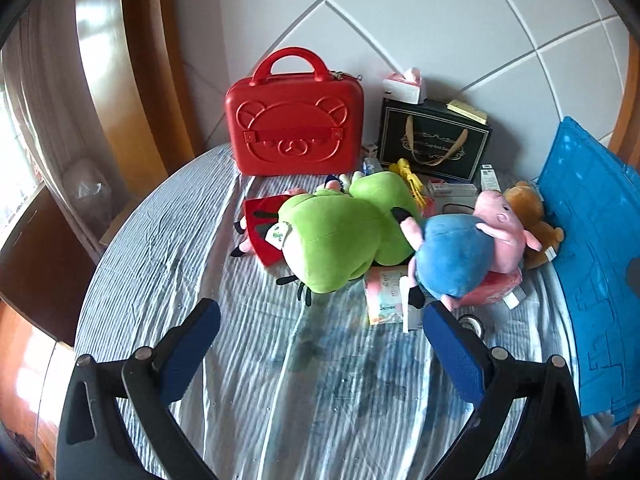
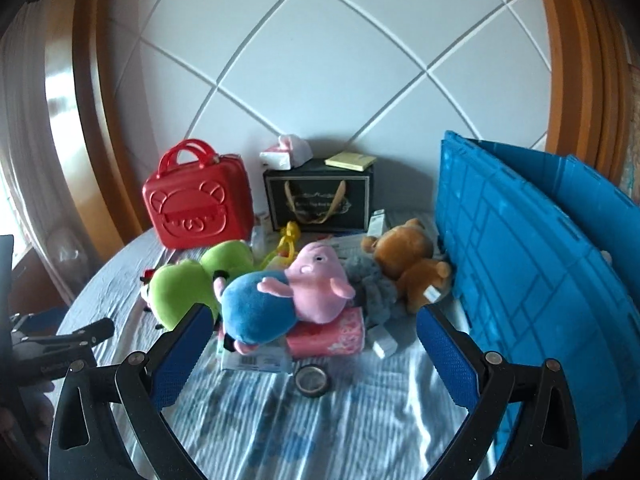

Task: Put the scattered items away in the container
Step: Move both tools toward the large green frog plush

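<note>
A pile of toys lies mid-table: a green plush [image 1: 332, 236] [image 2: 180, 292], a pink pig plush in blue [image 1: 468, 248] [image 2: 284, 300], a brown teddy bear [image 1: 532, 220] [image 2: 412, 264], a pink pack [image 2: 332, 336] and a tape roll [image 2: 313, 380]. The blue crate [image 1: 596, 248] [image 2: 532, 280] stands at the right. My left gripper [image 1: 320, 328] is open and empty, just short of the green plush. My right gripper [image 2: 314, 330] is open and empty, its fingertips either side of the pig plush and pink pack.
A red bear-face case [image 1: 296, 124] [image 2: 200, 208] and a black gift bag [image 1: 432, 144] [image 2: 320, 200] stand at the back against the white wall. Small boxes and a yellow toy [image 2: 288, 240] lie behind the plush. The left gripper's fingers [image 2: 80, 336] show at the right view's left edge.
</note>
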`<state>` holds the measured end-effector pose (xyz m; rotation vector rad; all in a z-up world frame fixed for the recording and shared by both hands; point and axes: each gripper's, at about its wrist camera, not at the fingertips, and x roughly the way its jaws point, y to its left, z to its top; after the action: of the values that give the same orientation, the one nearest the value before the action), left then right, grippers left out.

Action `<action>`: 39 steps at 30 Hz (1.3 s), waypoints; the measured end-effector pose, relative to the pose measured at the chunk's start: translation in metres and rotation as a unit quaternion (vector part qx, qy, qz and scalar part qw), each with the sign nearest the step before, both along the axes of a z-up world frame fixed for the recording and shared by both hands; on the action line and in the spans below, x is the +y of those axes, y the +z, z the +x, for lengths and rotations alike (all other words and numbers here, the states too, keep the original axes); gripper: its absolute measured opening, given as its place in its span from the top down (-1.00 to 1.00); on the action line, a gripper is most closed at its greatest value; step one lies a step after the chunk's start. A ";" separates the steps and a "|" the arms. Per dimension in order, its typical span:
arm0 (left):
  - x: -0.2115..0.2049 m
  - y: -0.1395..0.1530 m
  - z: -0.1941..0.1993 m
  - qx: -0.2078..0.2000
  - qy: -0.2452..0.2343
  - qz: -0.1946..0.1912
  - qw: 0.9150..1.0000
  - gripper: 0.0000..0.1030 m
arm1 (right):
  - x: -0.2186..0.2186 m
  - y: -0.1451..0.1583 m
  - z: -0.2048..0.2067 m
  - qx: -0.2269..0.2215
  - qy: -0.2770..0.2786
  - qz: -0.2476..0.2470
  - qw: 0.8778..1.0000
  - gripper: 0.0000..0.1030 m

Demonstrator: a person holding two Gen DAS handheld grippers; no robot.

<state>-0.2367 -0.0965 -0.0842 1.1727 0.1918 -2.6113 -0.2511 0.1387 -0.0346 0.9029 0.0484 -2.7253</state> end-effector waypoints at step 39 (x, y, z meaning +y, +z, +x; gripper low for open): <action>-0.094 -0.128 -0.179 -0.131 -0.088 0.052 0.986 -1.00 | -0.203 -0.166 -0.213 -0.232 0.057 0.035 0.971 -0.80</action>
<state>-0.4155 -0.1900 -0.2123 1.6219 0.1816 -2.5843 -0.4641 -0.0646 -0.2006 1.4833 0.1020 -2.3562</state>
